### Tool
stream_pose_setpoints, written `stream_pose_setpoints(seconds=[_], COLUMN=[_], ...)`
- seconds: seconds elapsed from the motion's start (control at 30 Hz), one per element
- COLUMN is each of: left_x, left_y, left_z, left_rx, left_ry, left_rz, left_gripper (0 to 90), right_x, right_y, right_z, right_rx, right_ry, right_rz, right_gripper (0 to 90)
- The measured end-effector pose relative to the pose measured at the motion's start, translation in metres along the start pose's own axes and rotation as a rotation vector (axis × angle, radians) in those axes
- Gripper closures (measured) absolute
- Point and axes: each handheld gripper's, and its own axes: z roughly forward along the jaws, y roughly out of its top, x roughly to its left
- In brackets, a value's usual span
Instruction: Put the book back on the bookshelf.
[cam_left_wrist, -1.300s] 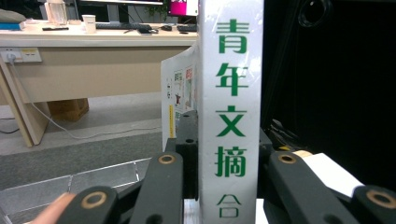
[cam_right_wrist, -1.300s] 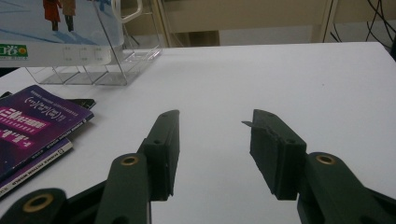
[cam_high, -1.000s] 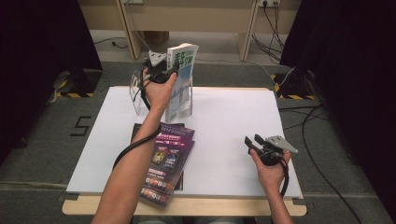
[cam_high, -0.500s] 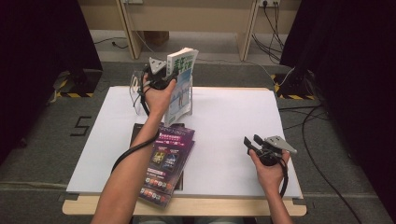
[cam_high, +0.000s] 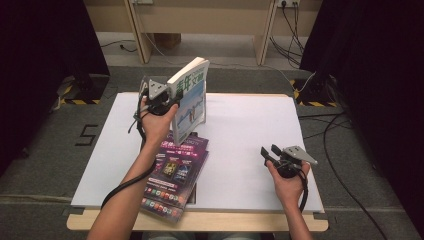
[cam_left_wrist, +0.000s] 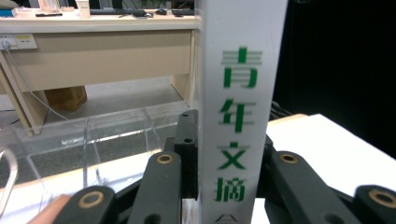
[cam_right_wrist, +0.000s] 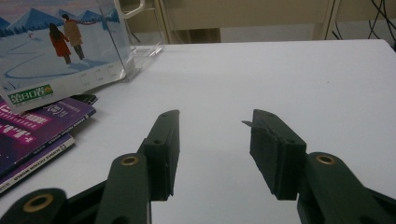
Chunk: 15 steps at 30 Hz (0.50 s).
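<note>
A thick book (cam_high: 190, 98) with green characters on its white spine (cam_left_wrist: 238, 116) and a snowy scene on its cover (cam_right_wrist: 46, 51) is held upright and tilted. My left gripper (cam_high: 167, 97) is shut on its spine edge, one jaw on each side (cam_left_wrist: 229, 135). The book's lower edge hangs just over a stack of purple magazines (cam_high: 175, 170) (cam_right_wrist: 32, 126); I cannot tell whether it touches them. My right gripper (cam_high: 268, 151) hovers low over the white table's right front, open, with nothing between its jaws (cam_right_wrist: 212, 121).
A clear acrylic holder (cam_left_wrist: 93, 135) (cam_right_wrist: 126, 46) stands at the back left of the white table (cam_high: 250, 120), just behind the book. Beyond the table's far edge are a wooden bench (cam_high: 200, 20) and floor cables (cam_high: 330, 120).
The left hand has carried the book down and toward the near side, away from the acrylic holder, and tilted it more. The right gripper has stayed put.
</note>
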Motion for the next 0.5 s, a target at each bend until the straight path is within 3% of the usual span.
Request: stream_pose_setpoints(seconds=[0.2,0.37,0.5], left_x=[0.0016,0.0038,0.0047], left_y=[-0.0036,-0.0005,0.0019], left_z=[-0.0099,-0.0083,-0.0027], left_rx=[-0.005,-0.011,-0.015], left_ry=[-0.019,-0.022,-0.022], left_rz=[-0.025,-0.039,-0.07], left_gripper=[71.1,68.9,60.0], right_x=[0.0011,-0.0005,-0.0014], right_y=[-0.0007,-0.001,-0.0015], right_z=[0.0006,0.0005,0.0011], right_rx=[0.005,0.005,0.012], right_ry=[0.003,0.001,0.003], right_rz=[-0.002,0.001,0.003], right_gripper=[53.4,53.2,52.8])
